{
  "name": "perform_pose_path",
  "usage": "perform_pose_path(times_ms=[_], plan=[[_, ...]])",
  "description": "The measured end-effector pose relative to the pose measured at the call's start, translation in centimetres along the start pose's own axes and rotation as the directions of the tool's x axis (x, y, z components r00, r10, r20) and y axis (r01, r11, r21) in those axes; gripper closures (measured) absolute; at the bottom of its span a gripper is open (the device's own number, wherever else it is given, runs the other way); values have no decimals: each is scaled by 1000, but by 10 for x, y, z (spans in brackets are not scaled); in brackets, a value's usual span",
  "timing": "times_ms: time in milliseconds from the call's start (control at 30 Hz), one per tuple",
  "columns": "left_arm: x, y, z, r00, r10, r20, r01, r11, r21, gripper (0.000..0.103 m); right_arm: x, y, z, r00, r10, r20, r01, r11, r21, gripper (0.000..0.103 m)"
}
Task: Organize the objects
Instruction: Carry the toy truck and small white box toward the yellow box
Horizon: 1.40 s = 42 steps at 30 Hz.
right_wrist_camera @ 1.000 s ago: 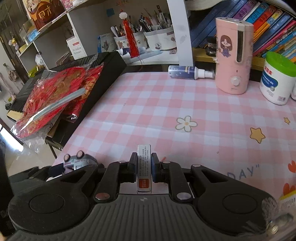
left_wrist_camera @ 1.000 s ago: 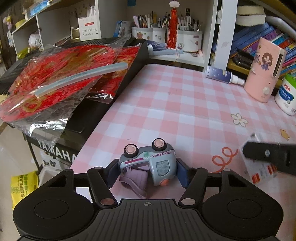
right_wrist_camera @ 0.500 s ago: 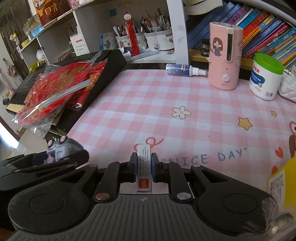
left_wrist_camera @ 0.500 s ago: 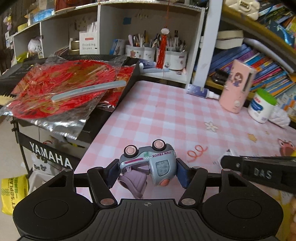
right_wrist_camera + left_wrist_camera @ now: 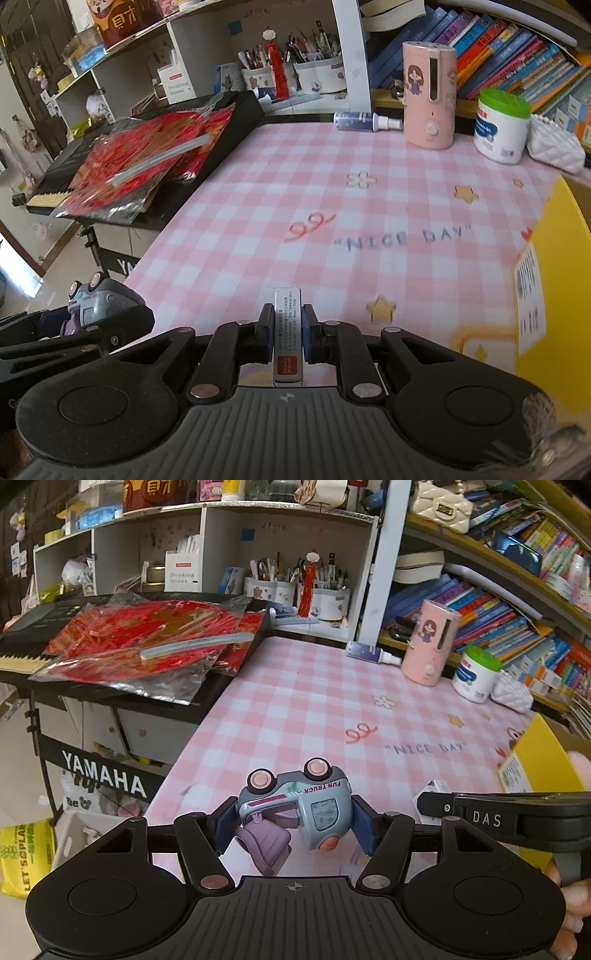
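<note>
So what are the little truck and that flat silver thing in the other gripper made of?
The toy truck, clamped in the left gripper, looks like moulded plastic: smooth matte blue-grey body, pink wheel hubs, printed lettering. The slim silver box, pinched in the right gripper, has a shiny reflective face with fine print and a red label; probably foil-coated card or thin metal, but I can't tell which.

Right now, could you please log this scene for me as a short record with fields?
left gripper: jaws shut on the toy truck, wheels up
right gripper: jaws shut on the slim silver box
surface: pink checked tablecloth
yellow box: right edge of table
back of table: pink humidifier, green-lidded tub, spray bottle lying flat
left of table: keyboard under red packets
</note>
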<state>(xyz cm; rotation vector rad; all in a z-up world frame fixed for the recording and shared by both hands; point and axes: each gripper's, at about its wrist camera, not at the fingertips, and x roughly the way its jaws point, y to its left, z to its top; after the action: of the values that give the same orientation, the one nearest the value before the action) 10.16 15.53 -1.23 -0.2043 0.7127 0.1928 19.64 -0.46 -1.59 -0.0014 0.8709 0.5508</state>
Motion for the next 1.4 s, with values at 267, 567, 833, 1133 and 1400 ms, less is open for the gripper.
perform_pose_path(times_ms=[267,567,833,1133,1400], plan=[[-38,5,-26,1000,-21,14,21,1000,18,41,-29,18,-31,1000,-9,13,9,1000,1,89],[-77,15,-58,999,-43,16,43,999,14,41,-65,40,-73,999,-27,29,27,1000,-4,89],[-107,15,-83,997,-80,5,80,996,40,41,-98,48,-113,998,-54,36,53,998,25,89],[-127,2,-107,991,-134,-16,135,985,107,41,-131,44,-153,994,-96,49,91,992,90,89],[-136,-23,-124,975,-213,-56,220,959,181,41,-158,27,-186,985,-166,44,157,973,170,89]])
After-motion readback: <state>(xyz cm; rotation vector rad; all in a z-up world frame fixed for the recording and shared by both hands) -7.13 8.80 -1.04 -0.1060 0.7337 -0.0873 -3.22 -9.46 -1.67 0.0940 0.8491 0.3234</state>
